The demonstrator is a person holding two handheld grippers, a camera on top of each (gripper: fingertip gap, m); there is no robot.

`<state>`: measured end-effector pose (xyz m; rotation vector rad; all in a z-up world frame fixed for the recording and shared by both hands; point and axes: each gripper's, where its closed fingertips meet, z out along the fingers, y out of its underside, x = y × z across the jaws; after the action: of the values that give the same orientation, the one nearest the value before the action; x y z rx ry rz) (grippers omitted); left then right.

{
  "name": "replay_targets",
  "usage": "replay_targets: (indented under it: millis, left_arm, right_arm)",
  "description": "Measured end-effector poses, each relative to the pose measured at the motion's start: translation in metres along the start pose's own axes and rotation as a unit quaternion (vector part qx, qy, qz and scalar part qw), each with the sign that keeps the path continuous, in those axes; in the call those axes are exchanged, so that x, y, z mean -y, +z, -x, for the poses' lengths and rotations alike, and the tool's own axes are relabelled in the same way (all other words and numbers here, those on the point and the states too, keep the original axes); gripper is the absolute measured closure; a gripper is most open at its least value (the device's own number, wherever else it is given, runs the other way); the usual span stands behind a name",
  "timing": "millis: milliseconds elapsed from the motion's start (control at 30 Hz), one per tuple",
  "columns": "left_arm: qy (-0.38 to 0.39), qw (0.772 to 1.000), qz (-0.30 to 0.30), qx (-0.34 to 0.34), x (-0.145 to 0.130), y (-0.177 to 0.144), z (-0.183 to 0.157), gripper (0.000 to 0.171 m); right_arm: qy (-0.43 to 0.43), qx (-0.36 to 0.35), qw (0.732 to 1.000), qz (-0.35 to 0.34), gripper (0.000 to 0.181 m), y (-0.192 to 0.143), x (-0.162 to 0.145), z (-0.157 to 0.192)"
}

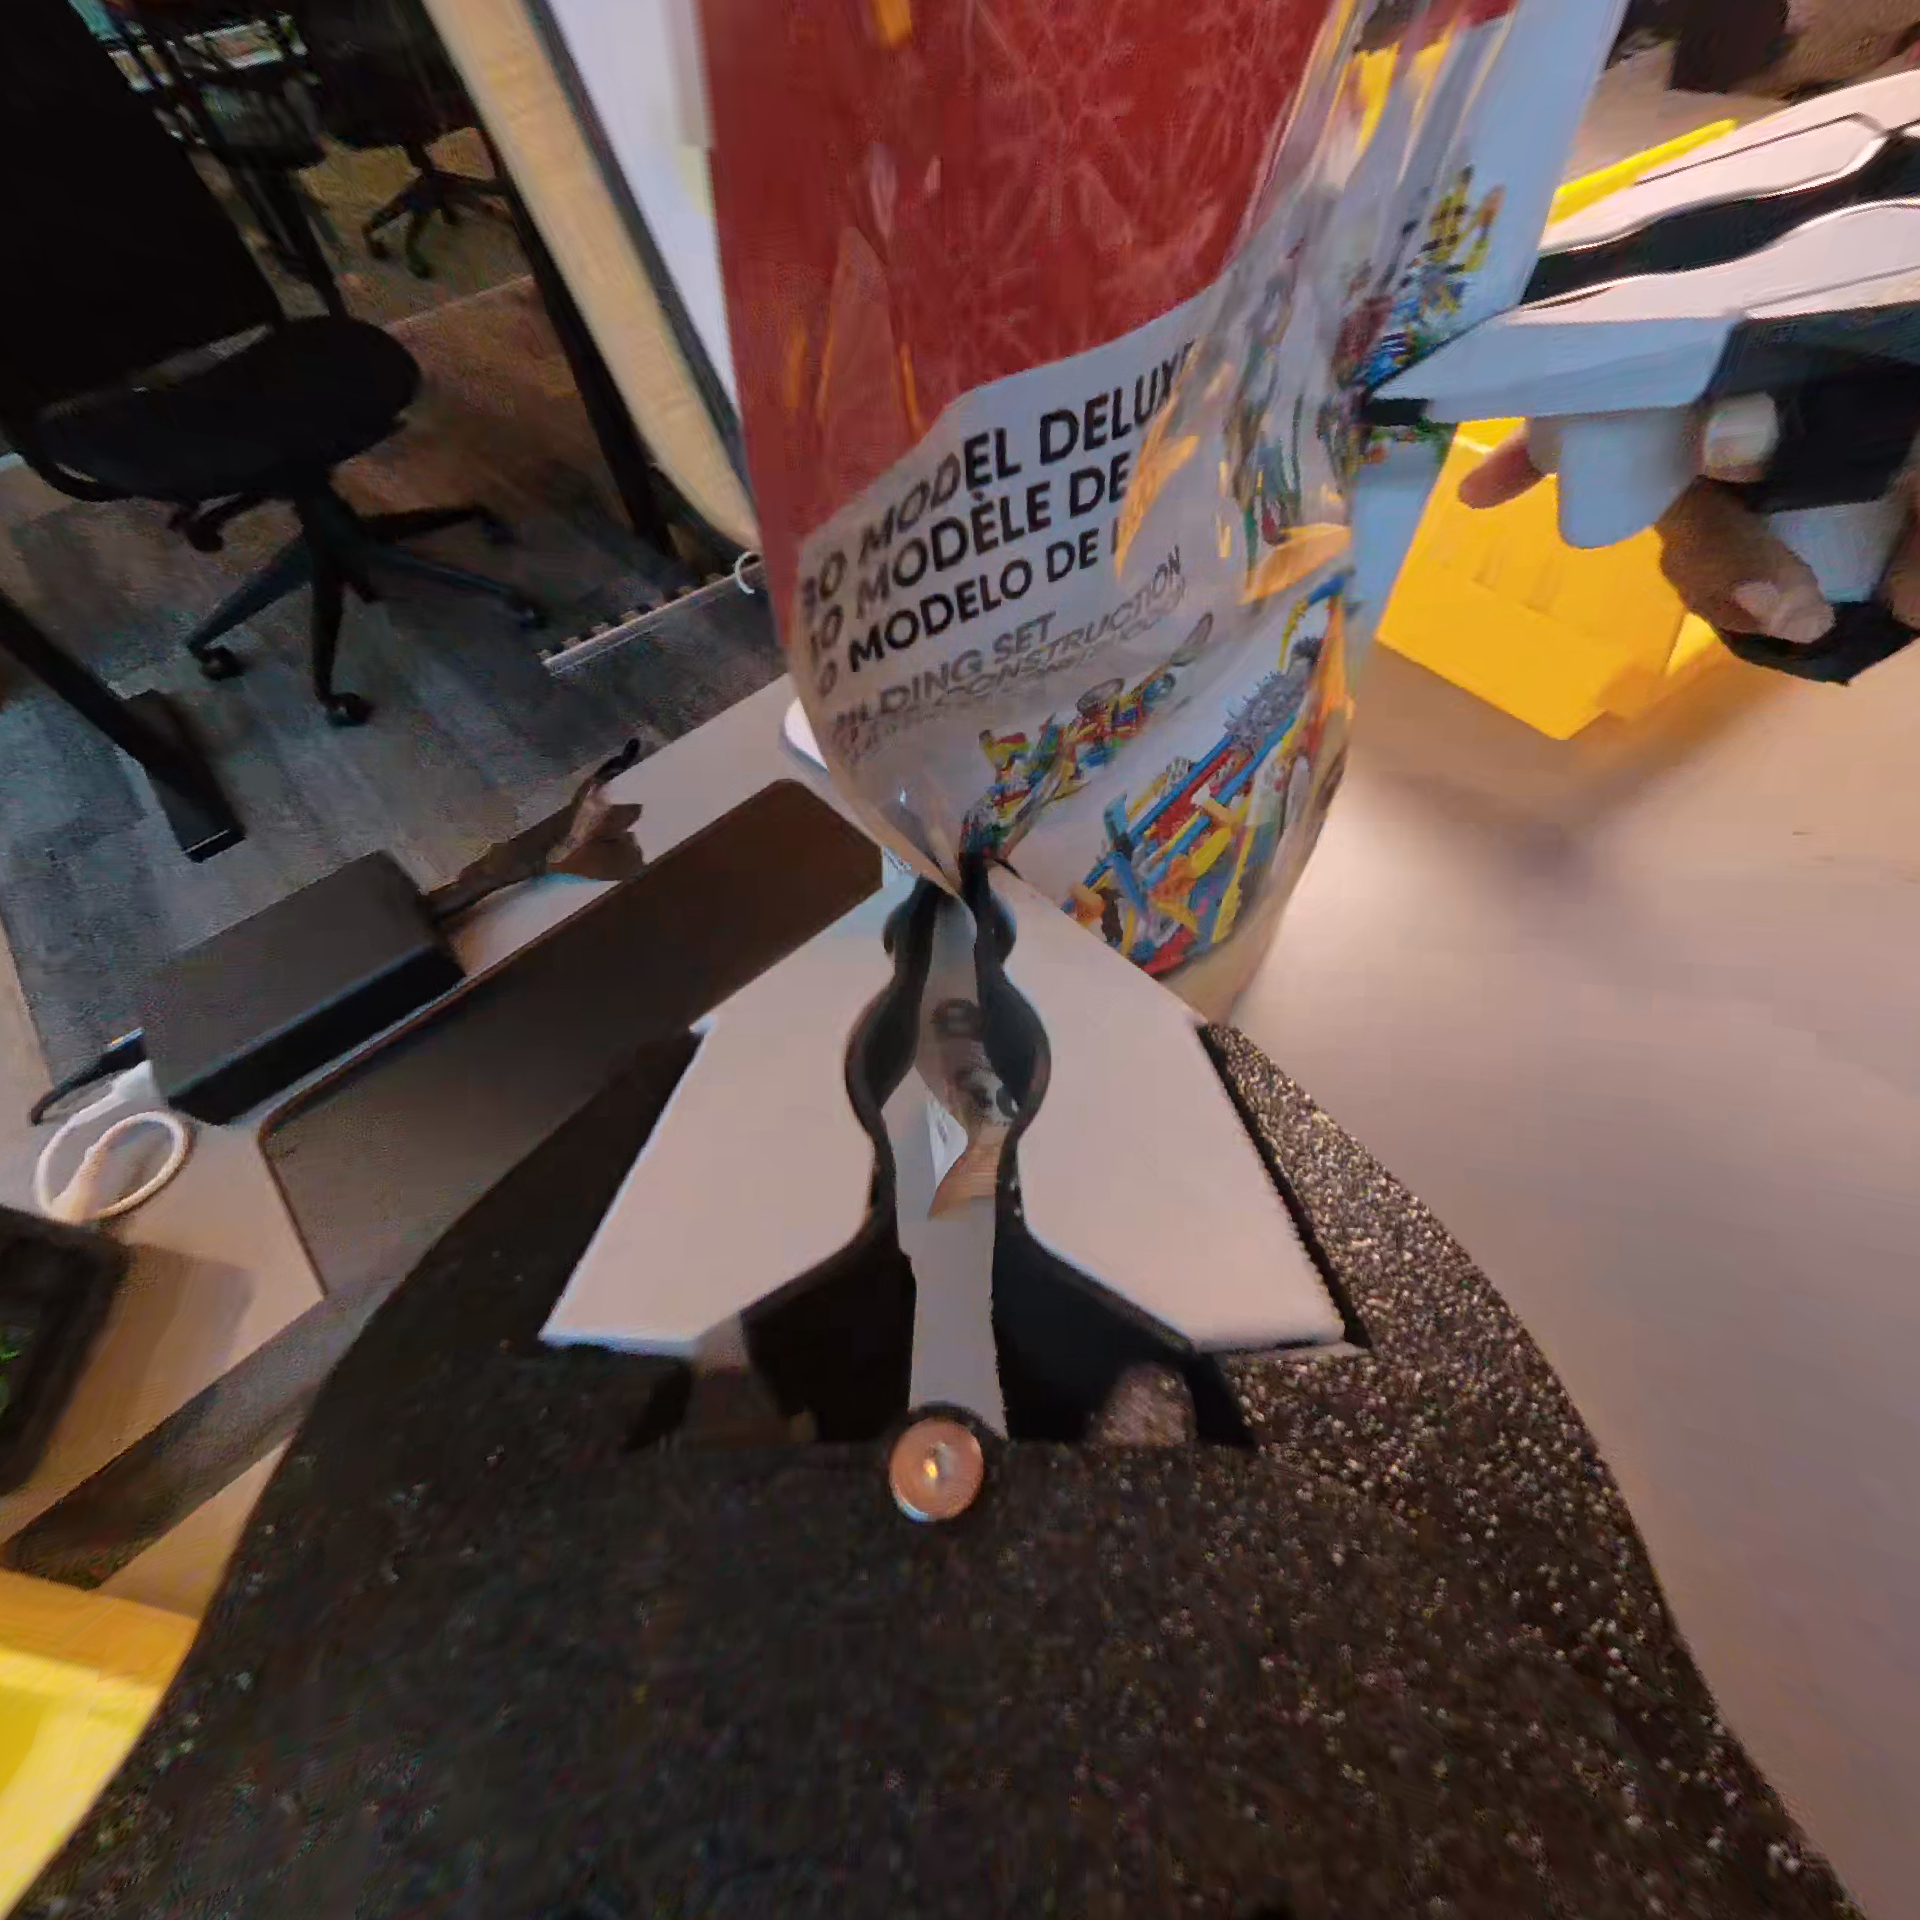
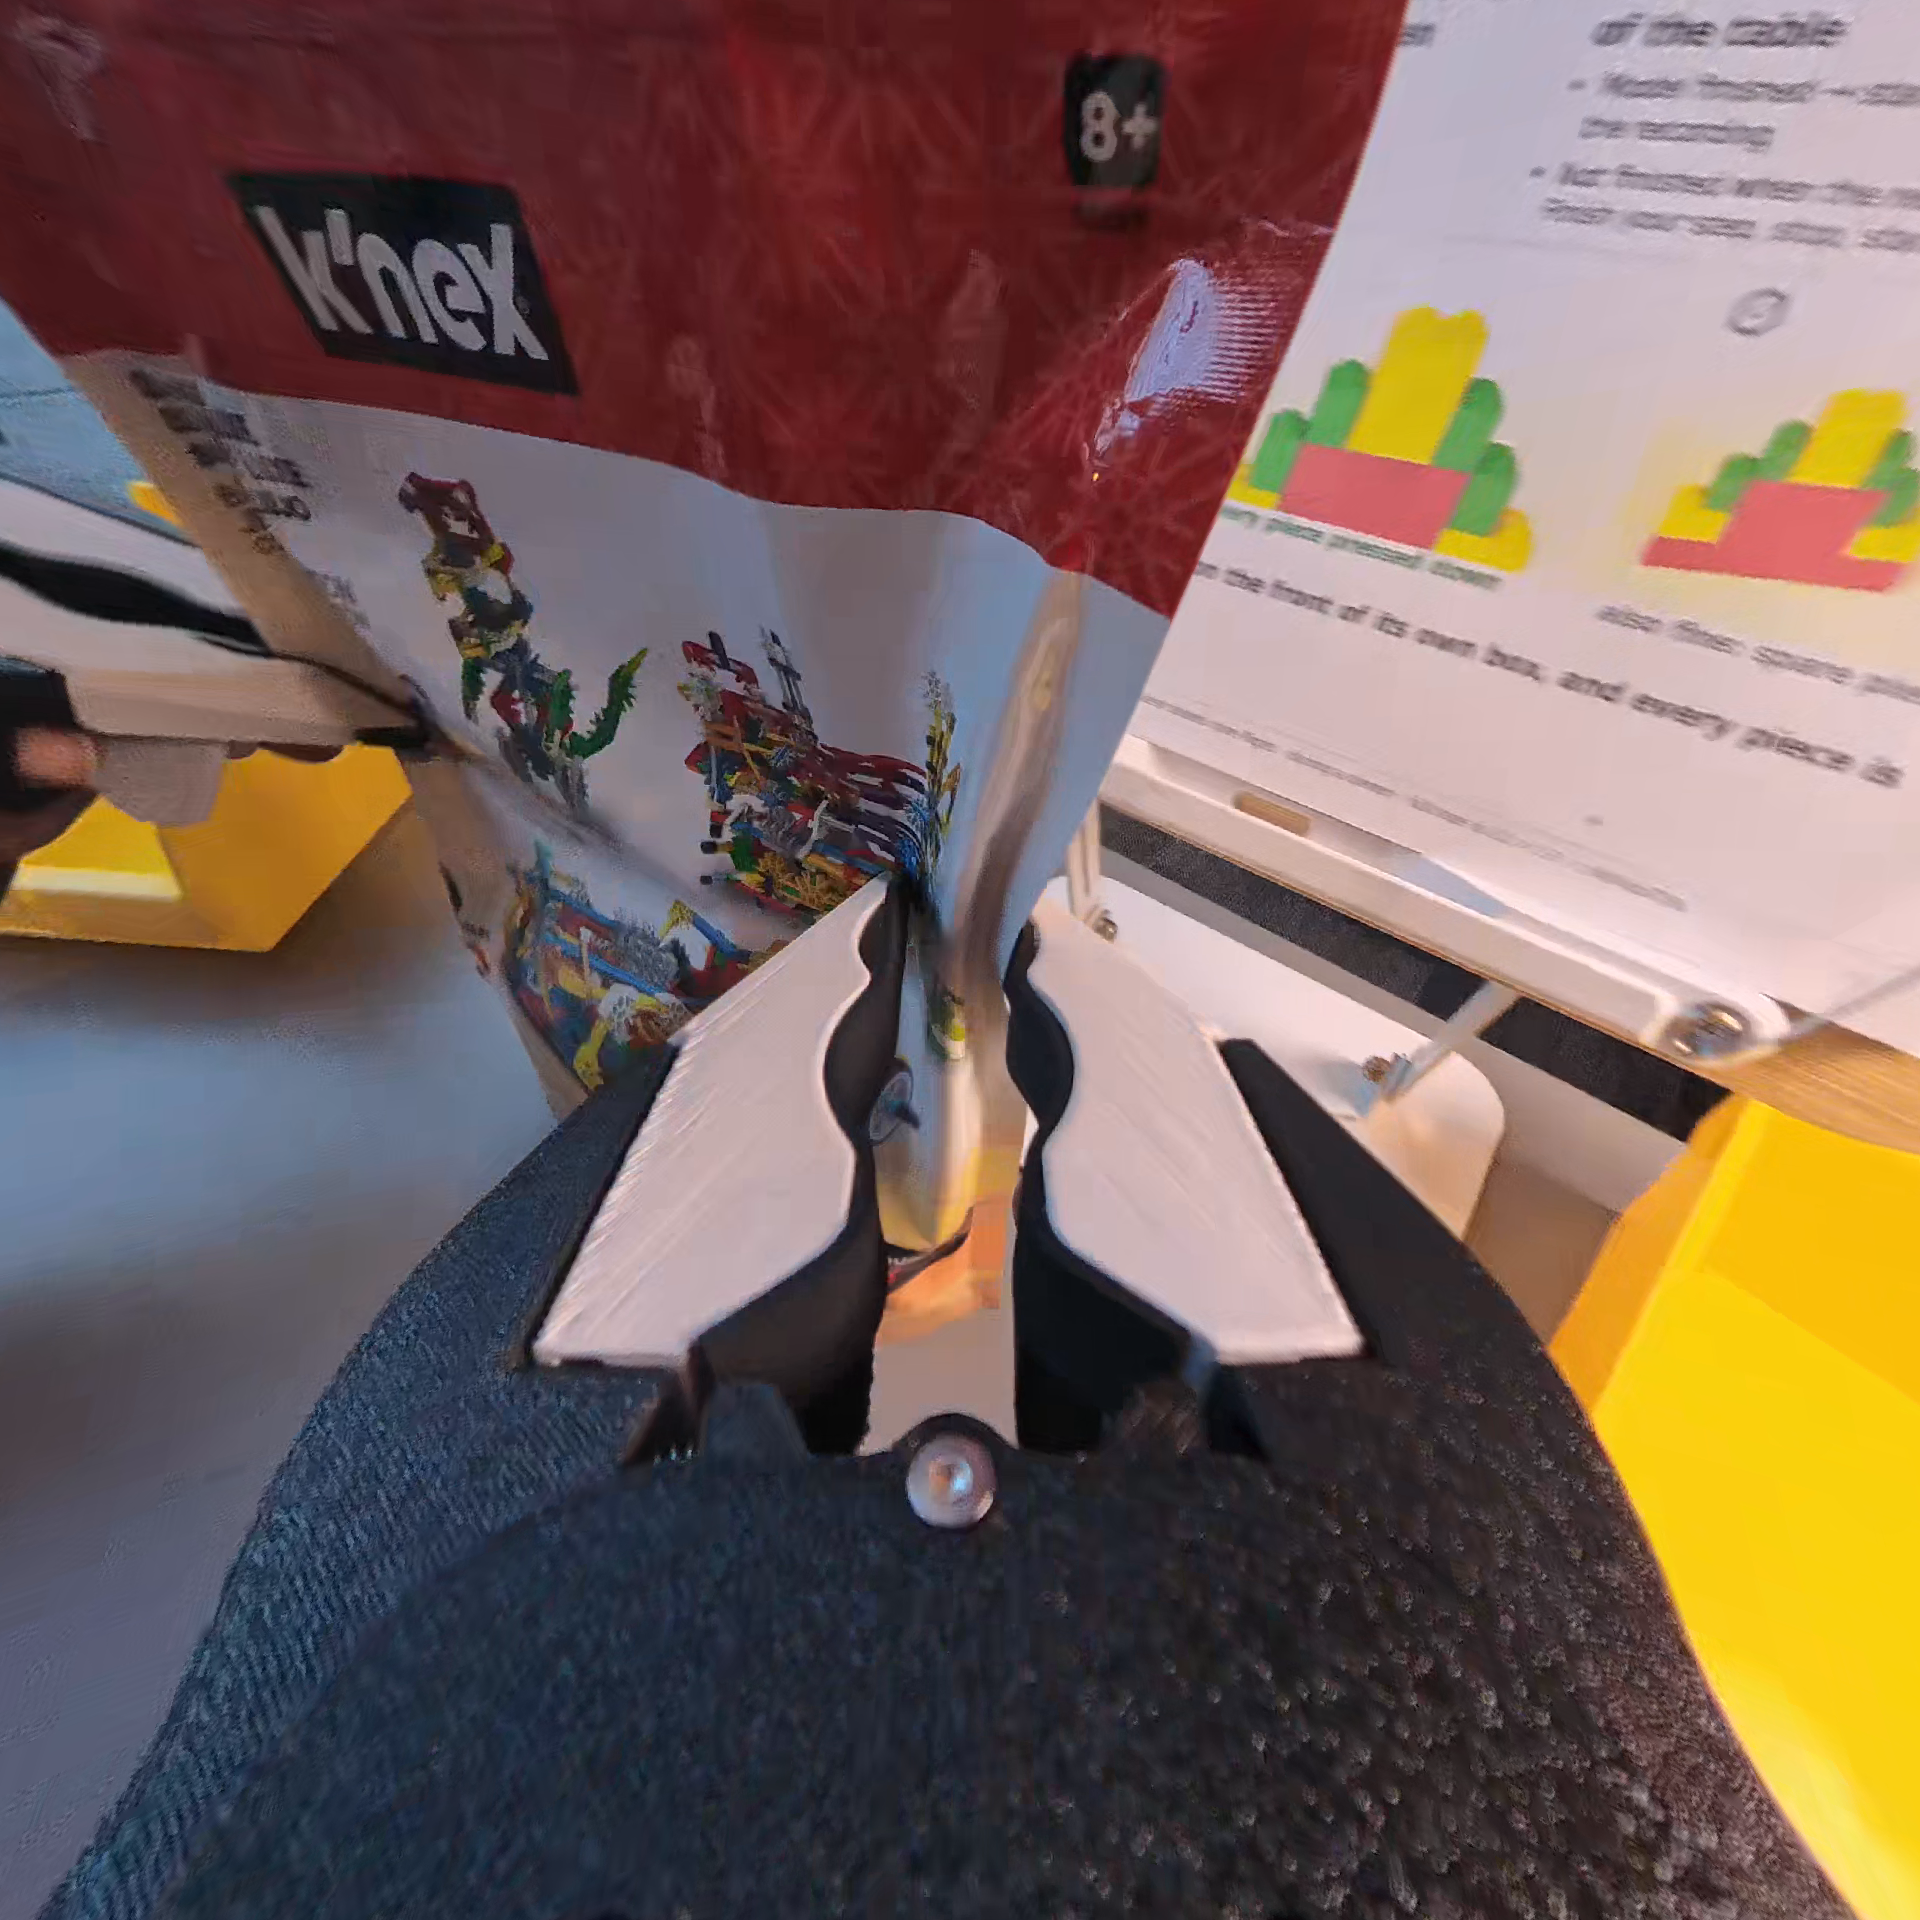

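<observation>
Upright booklet (image 2: 790,644), long axis vertical

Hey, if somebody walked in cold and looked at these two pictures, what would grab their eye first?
A big glossy bag, red on top and white with bright toy pictures below, hangs in the middle of both views. The left gripper pinches its lower edge while the right gripper pinches another part of it, so it is held between them. Yellow bins glow at the sides, and an instruction sheet with coloured block drawings stands at right.
</observation>
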<state>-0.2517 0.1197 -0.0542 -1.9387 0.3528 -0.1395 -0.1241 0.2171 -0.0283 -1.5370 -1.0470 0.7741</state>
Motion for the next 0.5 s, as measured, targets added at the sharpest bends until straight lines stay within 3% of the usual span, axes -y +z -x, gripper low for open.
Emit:
replay_targets:
  millis: [133, 233, 300, 400, 500]
  left_arm:
    - [-0.010, 1.000, -0.006, -0.029, 0.011, 0.020, -0.027, 0.169]
    - [-0.045, 0.999, -0.012, -0.004, 0.016, 0.020, -0.010, 0.157]
    - [-0.069, 0.996, -0.037, 0.044, 0.020, -0.002, 0.005, 0.153]
    - [-0.092, 0.986, -0.078, 0.114, 0.017, -0.045, 0.000, 0.147]
    - [-0.059, 0.979, -0.117, 0.154, 0.010, -0.074, -0.042, 0.130]
  right_arm:
    - [0.017, -0.037, 0.999, 0.006, 0.164, -0.025, -0.007, -0.028]
    - [0.024, -0.059, 0.998, 0.005, 0.138, -0.046, -0.006, -0.041]
    - [0.009, -0.079, 0.997, -0.022, 0.131, -0.076, 0.004, -0.045]
    - [-0.009, -0.069, 0.996, -0.048, 0.118, -0.121, 0.007, -0.017]
    - [-0.042, -0.057, 0.996, -0.052, 0.100, -0.149, -0.008, 0.033]
